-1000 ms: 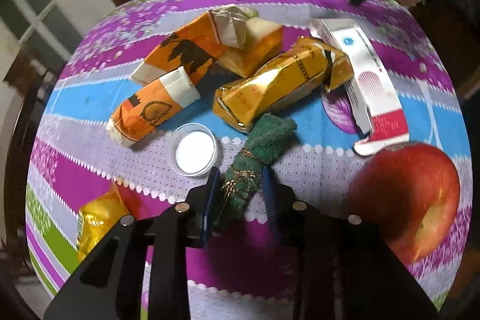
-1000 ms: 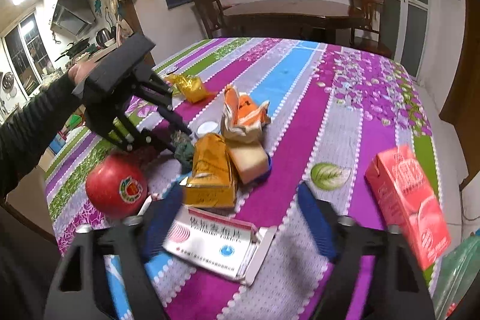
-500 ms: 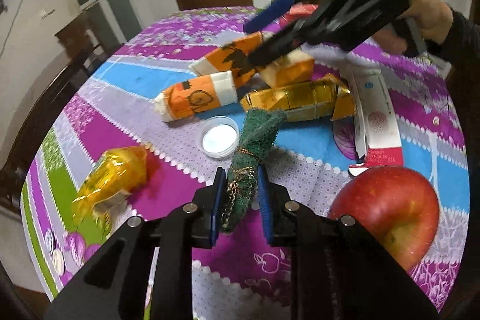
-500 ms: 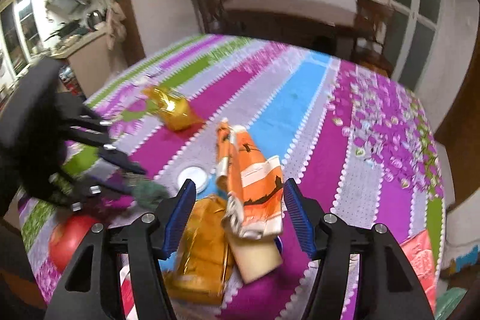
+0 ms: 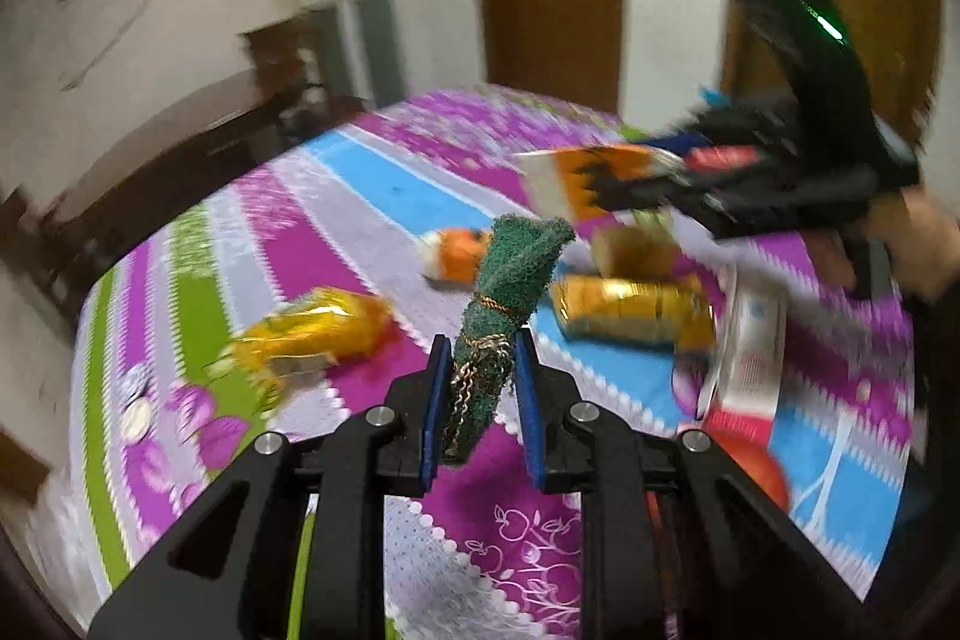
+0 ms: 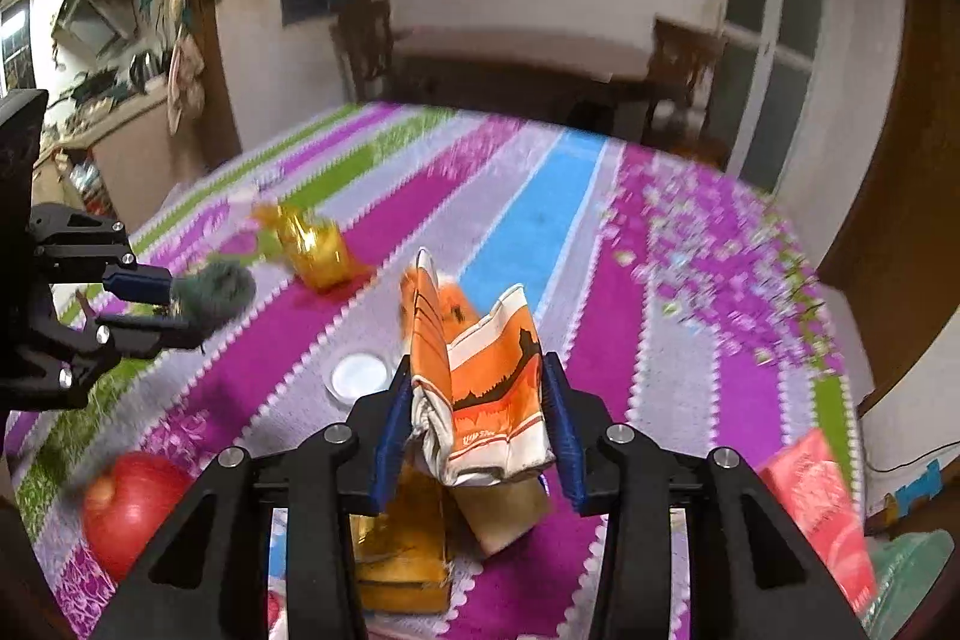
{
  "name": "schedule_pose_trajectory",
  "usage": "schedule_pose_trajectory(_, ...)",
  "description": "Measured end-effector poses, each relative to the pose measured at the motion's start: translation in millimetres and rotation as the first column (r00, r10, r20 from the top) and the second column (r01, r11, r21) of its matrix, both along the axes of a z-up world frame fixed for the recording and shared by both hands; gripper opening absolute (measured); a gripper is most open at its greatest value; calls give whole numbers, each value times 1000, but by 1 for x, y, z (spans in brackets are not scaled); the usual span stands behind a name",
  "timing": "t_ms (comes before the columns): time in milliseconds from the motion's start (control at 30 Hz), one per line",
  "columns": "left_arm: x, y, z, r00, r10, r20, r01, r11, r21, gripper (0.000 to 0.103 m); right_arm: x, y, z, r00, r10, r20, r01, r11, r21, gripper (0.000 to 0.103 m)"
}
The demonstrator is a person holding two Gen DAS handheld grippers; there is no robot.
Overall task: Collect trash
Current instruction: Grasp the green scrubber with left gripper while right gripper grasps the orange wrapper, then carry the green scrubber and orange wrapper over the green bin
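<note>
My left gripper (image 5: 480, 343) is shut on a green scouring roll (image 5: 510, 280) tied with gold thread, held up off the striped tablecloth (image 5: 360, 196). In the right wrist view that roll (image 6: 216, 289) sticks out of the left gripper (image 6: 174, 304) at the left edge. The jaws of my right gripper (image 6: 477, 385) are closing on a crumpled orange-and-white wrapper (image 6: 486, 376), and both pads touch it. From the left wrist view, the wrapper (image 5: 594, 178) hangs in the air in the right gripper (image 5: 678, 172).
On the table lie a gold foil wrapper (image 6: 318, 247), a gold packet (image 5: 636, 310), a second orange wrapper (image 5: 456, 253), a white lid (image 6: 360, 376), a red apple (image 6: 132, 508), a white-and-red box (image 5: 750, 340) and a red carton (image 6: 822, 508). A person's hand (image 5: 924, 232) holds the right gripper.
My left gripper has risen and rolled with the green roll, lifting it off the cloth. My right gripper has moved onto the orange wrapper, closed around it and raised it.
</note>
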State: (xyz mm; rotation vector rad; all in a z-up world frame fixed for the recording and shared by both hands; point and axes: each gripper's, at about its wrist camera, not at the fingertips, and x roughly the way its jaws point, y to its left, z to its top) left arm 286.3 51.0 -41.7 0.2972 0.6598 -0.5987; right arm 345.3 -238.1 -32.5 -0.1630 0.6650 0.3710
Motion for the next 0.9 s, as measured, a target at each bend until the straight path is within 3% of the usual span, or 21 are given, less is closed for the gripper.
schedule_pose_trajectory(167, -30, 0, 17, 989, 144, 32, -141, 986, -87, 20, -50, -7, 25, 989, -55, 134, 51, 998, 37, 42)
schedule_pose_trajectory(333, -55, -14, 28, 960, 275, 46, -262, 947, -188, 20, -109, -14, 45, 958, -119, 260, 109, 993, 55, 42)
schedule_pose_trajectory(533, -82, -52, 49, 952, 298, 66, -271, 926, -264, 20, -167, -38, 60, 920, -200, 337, 188, 980, 69, 42)
schedule_pose_trajectory(900, -111, -126, 62, 956, 269, 117, -227, 932, -283, 20, -237, -102, 87, 878, -301, 372, 286, 953, 95, 42)
